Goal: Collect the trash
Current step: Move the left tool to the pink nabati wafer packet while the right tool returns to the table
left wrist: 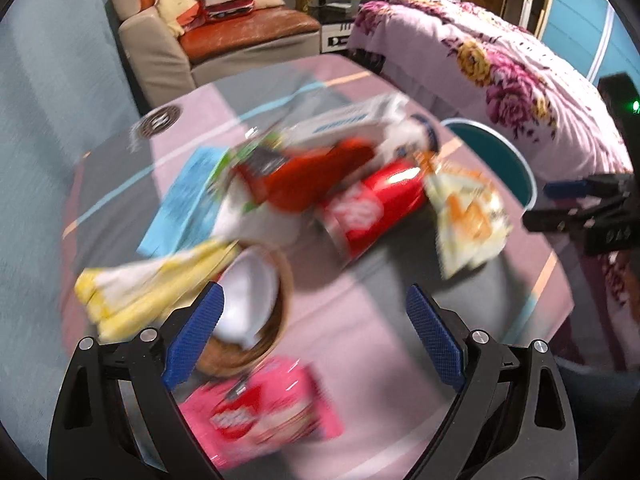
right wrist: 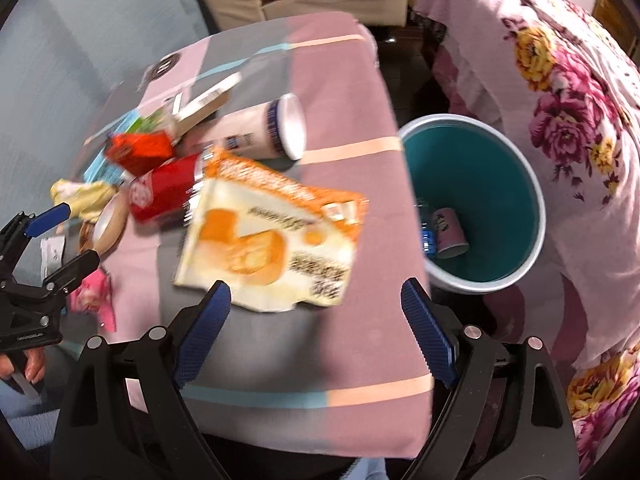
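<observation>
Right now the orange-and-white snack wrapper lies flat on the tablecloth just ahead of the right gripper, a bit toward its left finger, long axis running diagonally from near-left to far-right across the jaw line. Right jaws stand wide apart, nothing between them, pads not touching the wrapper. That hand looks nearer to it than the left one; likely next pick, judged only from how it lies.

Beyond the wrapper: red can on its side, red carton, white cylinder tub lying over. Off to the right of the jaws, past the table edge and lower, the teal bin already holds a pink cup.

Left gripper also spread wide and empty, hovering over a wooden bowl by its left finger; pink packet under the jaws, yellow wrapper out left, red can ahead. View blurred. Floral bedspread beyond the bin, sofa far back
</observation>
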`<action>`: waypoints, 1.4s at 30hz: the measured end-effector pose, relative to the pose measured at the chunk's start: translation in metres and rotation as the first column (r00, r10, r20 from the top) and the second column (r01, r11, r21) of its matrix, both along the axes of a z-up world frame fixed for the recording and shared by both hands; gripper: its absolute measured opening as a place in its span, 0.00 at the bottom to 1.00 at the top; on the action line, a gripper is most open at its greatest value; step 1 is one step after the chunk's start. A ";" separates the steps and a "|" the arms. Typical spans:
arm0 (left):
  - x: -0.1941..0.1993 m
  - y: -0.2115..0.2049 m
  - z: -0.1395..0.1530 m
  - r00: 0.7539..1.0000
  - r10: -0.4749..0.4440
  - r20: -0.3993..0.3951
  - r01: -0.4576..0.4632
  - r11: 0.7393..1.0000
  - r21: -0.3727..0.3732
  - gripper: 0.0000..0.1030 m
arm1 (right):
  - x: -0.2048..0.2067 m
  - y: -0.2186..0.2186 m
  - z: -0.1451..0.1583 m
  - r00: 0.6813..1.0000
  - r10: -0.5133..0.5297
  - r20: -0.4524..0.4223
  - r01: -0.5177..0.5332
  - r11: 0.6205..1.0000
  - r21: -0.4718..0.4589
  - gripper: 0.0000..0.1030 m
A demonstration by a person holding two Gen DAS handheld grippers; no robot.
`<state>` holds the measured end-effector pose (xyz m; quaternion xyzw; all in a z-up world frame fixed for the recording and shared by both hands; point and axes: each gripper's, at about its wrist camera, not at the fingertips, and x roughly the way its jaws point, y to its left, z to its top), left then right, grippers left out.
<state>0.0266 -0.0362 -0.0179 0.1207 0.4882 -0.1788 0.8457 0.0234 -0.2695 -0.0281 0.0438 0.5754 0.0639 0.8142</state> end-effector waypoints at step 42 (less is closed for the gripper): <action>-0.033 0.064 -0.076 0.954 -0.270 -0.133 0.275 0.961 0.020 0.91 | -0.013 0.080 -0.007 0.990 0.114 -0.087 -0.125 0.985 -0.121 0.81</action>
